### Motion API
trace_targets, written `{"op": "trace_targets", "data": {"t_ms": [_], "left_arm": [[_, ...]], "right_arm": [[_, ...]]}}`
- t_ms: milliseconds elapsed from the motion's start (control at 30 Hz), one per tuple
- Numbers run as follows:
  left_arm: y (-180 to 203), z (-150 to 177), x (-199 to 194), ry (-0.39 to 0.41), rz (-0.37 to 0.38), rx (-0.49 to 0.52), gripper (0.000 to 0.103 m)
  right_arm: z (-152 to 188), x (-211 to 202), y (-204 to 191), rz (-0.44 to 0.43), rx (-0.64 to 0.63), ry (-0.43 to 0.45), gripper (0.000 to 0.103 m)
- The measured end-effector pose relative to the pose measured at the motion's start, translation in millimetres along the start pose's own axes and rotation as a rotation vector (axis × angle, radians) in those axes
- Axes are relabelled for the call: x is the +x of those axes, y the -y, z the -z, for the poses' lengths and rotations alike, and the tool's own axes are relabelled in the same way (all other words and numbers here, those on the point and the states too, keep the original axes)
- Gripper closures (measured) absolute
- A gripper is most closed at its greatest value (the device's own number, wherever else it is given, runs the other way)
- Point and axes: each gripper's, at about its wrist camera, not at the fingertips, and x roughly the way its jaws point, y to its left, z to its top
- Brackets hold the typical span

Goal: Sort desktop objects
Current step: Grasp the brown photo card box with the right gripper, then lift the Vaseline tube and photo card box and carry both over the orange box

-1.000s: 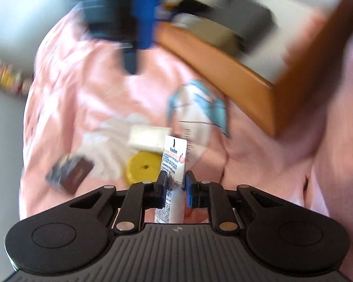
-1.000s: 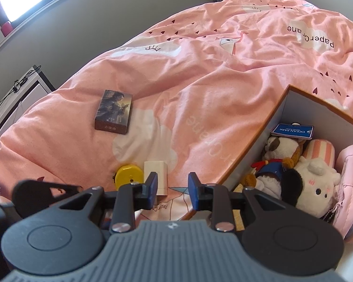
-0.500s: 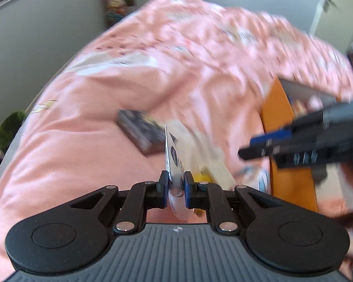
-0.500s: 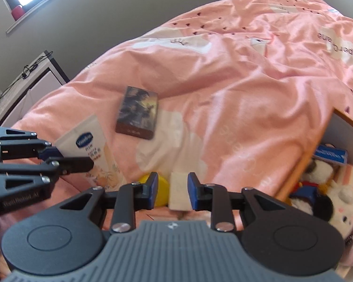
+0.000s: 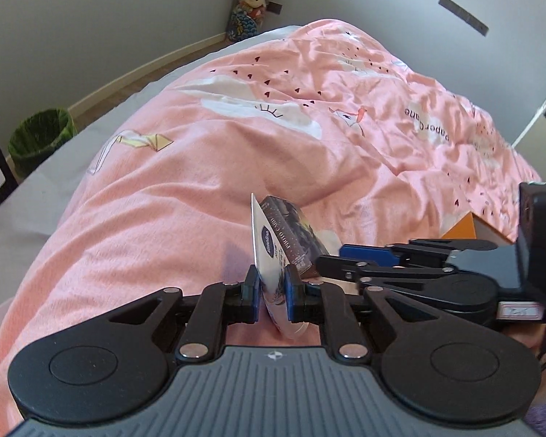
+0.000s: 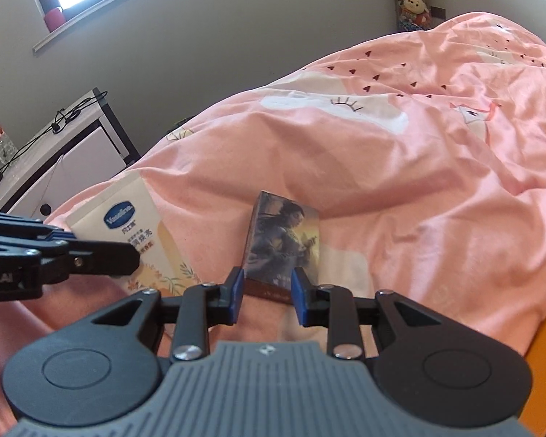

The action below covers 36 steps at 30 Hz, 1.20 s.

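My left gripper [image 5: 269, 293] is shut on a white Vaseline tube [image 5: 265, 255] and holds it upright above the pink duvet; the tube also shows in the right wrist view [image 6: 134, 233]. My right gripper [image 6: 267, 291] is open, its jaws on either side of the near end of a dark picture-printed card box [image 6: 285, 240] lying on the duvet. That box shows just behind the tube in the left wrist view [image 5: 295, 233]. The right gripper [image 5: 349, 255] reaches in from the right there.
The pink duvet [image 5: 236, 145] covers the bed. An orange box corner [image 5: 462, 227] lies at right. A green bin [image 5: 40, 138] stands on the floor at left. A white cabinet [image 6: 65, 153] stands beside the bed.
The left gripper swung up and round with the tube. The right gripper moved forward from the yellow and white items, so its open jaws now flank the card box.
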Motion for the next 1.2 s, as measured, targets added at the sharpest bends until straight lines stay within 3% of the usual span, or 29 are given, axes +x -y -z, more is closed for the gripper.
{"op": "trace_targets", "data": {"t_ms": [133, 300, 500, 700, 767, 833, 867, 933, 1033, 1200], "left_arm": [[-16.9, 0.1, -3.3, 0.010, 0.033, -0.062, 0.088], [-25.7, 0.0, 0.1, 0.009, 0.053, -0.074, 0.088], [-31.3, -1.1, 6.9, 0.009, 0.056, -0.087, 0.088], [-26.7, -2.0, 5.7, 0.022, 0.063, -0.070, 0.088], [-25.4, -2.4, 5.8, 0.022, 0.062, -0.066, 0.088], [-24.5, -3.3, 6.2, 0.022, 0.060, -0.064, 0.088], [-23.9, -3.7, 6.3, 0.023, 0.058, -0.064, 0.088], [-22.9, -3.8, 6.3, 0.023, 0.057, -0.064, 0.088], [-22.4, -4.2, 6.3, 0.023, 0.053, -0.064, 0.088], [-16.8, -4.1, 4.0, 0.031, 0.052, -0.049, 0.088]], "right_arm": [[-3.7, 18.1, -13.5, 0.021, -0.056, -0.025, 0.066], [-1.4, 40.0, -28.6, 0.124, -0.169, -0.061, 0.052], [-4.7, 52.7, -28.4, 0.156, -0.201, -0.069, 0.048], [-12.7, 30.4, -13.4, 0.126, -0.083, -0.054, 0.071], [-14.9, 22.4, -7.9, 0.130, -0.051, -0.042, 0.074], [-17.7, 21.8, -4.1, 0.152, -0.043, -0.042, 0.075], [-18.2, 24.0, -3.5, 0.192, -0.051, -0.041, 0.078], [-18.1, 31.5, -0.3, 0.265, -0.064, -0.051, 0.075], [-19.7, 34.1, 11.5, 0.197, 0.011, -0.046, 0.078], [-18.6, 26.2, 15.4, 0.190, 0.052, -0.040, 0.079]]}}
